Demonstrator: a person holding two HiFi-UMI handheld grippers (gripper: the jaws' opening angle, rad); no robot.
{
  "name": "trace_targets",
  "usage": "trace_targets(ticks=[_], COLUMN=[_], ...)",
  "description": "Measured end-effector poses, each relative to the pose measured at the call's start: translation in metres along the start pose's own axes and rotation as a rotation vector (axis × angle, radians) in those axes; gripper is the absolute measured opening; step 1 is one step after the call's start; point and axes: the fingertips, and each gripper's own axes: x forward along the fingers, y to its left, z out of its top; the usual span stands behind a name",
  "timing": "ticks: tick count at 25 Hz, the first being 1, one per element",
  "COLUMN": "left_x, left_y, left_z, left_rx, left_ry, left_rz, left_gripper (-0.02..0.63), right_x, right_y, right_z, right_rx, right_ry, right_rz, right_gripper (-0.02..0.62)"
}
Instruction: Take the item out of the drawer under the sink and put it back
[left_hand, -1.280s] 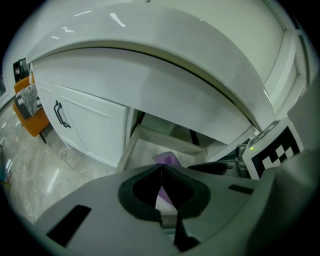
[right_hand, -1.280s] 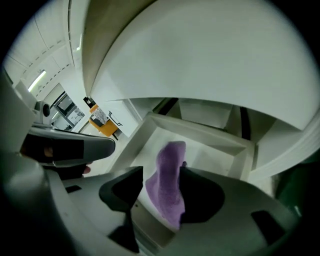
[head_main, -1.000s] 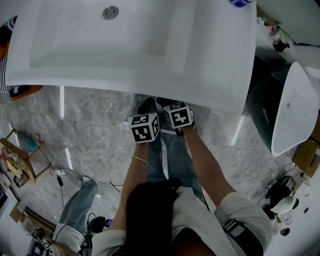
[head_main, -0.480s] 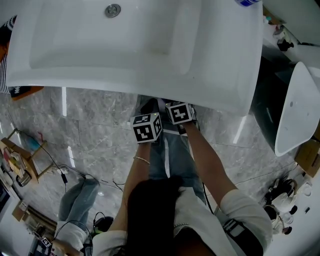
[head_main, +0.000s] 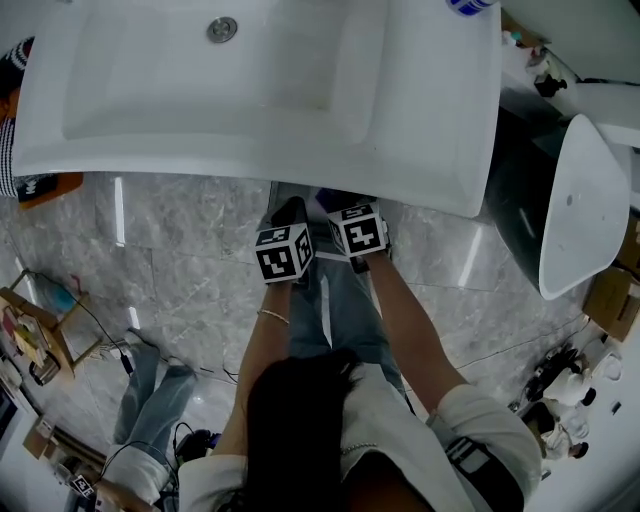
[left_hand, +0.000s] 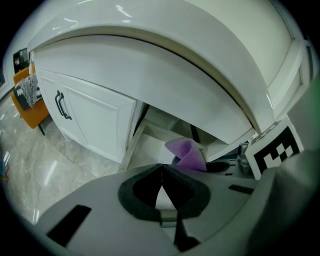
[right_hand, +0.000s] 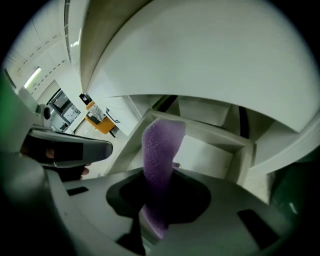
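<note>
Purple cloth (right_hand: 162, 145) in closing right gripper (right_hand: 159, 176), left gripper (left_hand: 161, 166) clenched, sink (head_main: 300, 110) hides drawer (right_hand: 212, 152) from head view

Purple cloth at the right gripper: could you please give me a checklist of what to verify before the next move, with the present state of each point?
1. Purple cloth is between the jaws of the right gripper: ok. The jaws are closing on it and the cloth stands up out of them.
2. Drawer under the sink is open: ok, it is pulled out.
3. Left gripper is free: ok, its jaws are together with nothing between them.
4. Left gripper is apart from the cloth: ok, the cloth shows beyond it, untouched.
5. Drawer holds nothing else: cannot tell, only part of its white floor shows.
</note>
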Motion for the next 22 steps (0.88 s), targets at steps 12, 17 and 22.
trace_targets(ticks=[12, 17, 22], left_x=[-0.053, -0.085, -0.114], left_y=[-0.018, -0.034, -0.051], left_z=[0.009, 0.012, 0.029], left_rx=[0.034, 0.054, 0.077], left_ry=[-0.037, -0.080, -0.148], left_rz=[-0.026, -0.051, -0.072], left_gripper=[0.005, 0.005, 0.005], right_x=[-0.071, -0.108, -0.143], right_y=[0.041, 0.055, 0.069], right_z=[0.002, 0.004, 0.020], right_rx=[0.021, 0.023, -0.027], right_ry=[-0.034, -0.086, -0.147], right_rz=[0.064, 0.083, 0.070], right_gripper=[0.094, 0.094, 0.094])
